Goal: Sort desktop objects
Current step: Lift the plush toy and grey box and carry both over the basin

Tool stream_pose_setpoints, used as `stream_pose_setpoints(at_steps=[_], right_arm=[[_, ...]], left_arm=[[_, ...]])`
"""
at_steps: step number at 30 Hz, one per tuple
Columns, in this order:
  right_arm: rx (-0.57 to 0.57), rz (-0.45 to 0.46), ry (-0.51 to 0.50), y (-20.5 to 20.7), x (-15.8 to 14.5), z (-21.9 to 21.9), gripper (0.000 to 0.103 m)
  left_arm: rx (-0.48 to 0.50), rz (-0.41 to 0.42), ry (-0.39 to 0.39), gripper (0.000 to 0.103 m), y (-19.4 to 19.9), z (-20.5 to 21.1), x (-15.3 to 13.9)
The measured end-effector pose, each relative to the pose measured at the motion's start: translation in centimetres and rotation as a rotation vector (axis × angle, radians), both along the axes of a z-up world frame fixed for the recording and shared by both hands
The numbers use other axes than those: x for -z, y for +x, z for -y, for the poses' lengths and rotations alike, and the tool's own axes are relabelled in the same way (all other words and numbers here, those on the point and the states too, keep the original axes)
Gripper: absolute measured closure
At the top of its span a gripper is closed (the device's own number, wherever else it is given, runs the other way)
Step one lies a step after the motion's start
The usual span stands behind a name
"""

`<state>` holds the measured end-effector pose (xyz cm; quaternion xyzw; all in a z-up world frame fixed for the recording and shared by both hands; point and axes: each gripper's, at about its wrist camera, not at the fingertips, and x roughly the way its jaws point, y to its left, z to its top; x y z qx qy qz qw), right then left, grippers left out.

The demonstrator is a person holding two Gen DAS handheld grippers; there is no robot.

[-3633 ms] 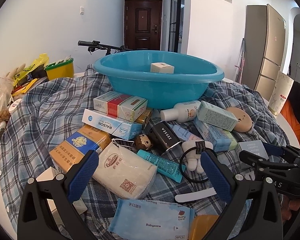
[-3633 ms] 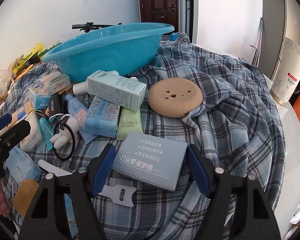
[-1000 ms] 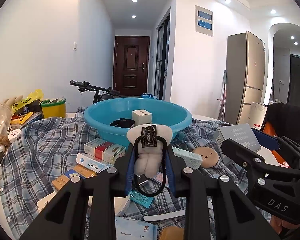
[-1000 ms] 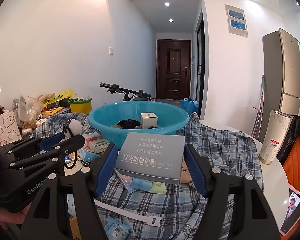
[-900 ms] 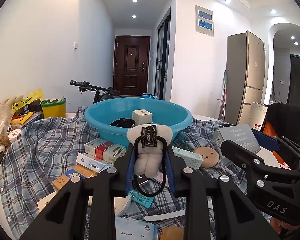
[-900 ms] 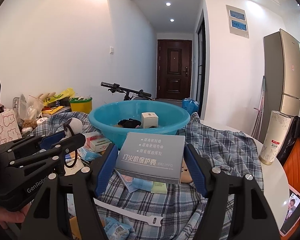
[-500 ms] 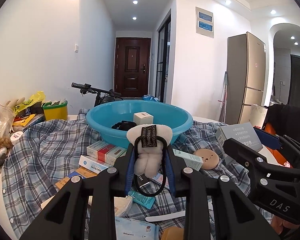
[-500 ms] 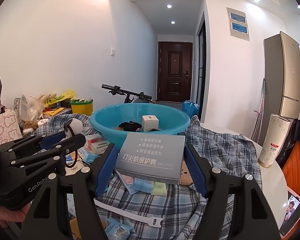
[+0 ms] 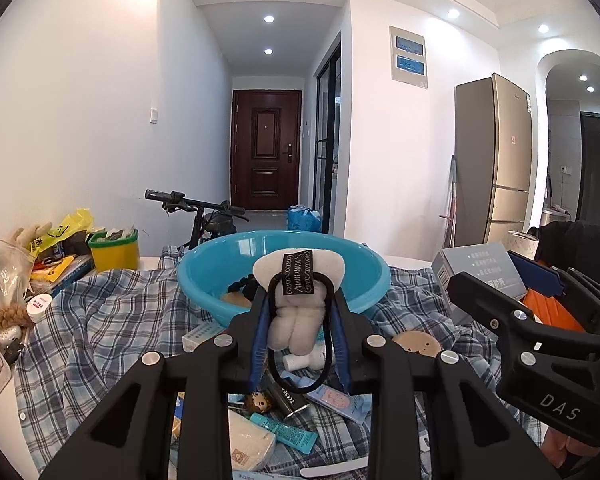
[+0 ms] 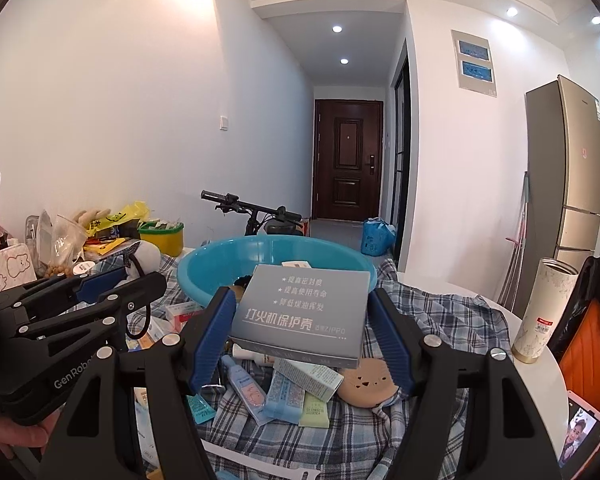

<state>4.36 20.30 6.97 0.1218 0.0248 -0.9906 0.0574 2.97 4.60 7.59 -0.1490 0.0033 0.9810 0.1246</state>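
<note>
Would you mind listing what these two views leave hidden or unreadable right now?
- Left wrist view: the white plush toy held in the left gripper hides part of the inside of the blue basin.
- Right wrist view: the grey box in the right gripper covers the basin's near contents.
- Small print on the boxes on the cloth: too small to read.

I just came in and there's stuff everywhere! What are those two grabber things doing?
A person is tidying a messy table. The left gripper is squeezing a white plush toy, and the right gripper is squeezing a grey box. Both are held up near the blue basin, not dropped in yet. Lots of little boxes and tubes lie on the checked cloth.
</note>
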Motion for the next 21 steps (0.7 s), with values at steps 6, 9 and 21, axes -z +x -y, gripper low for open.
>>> stream_pose_setpoints(at_steps=[6, 9, 21], right_arm=[[-0.003, -0.031, -0.001, -1.3, -1.8, 0.1, 0.036], [0.003, -0.052, -0.01, -2.2, -3.3, 0.1, 0.036], [-0.003, -0.172, -0.012, -5.3, -9.9, 1.4, 0.036]], left_arm=[[-0.002, -0.046, 0.003, 0.073, -1.3, -0.1, -2.9], [-0.003, -0.069, 0.003, 0.073, -2.0, -0.1, -4.2], [-0.025, -0.168, 0.014, 0.073, -5.2, 1.0, -8.8]])
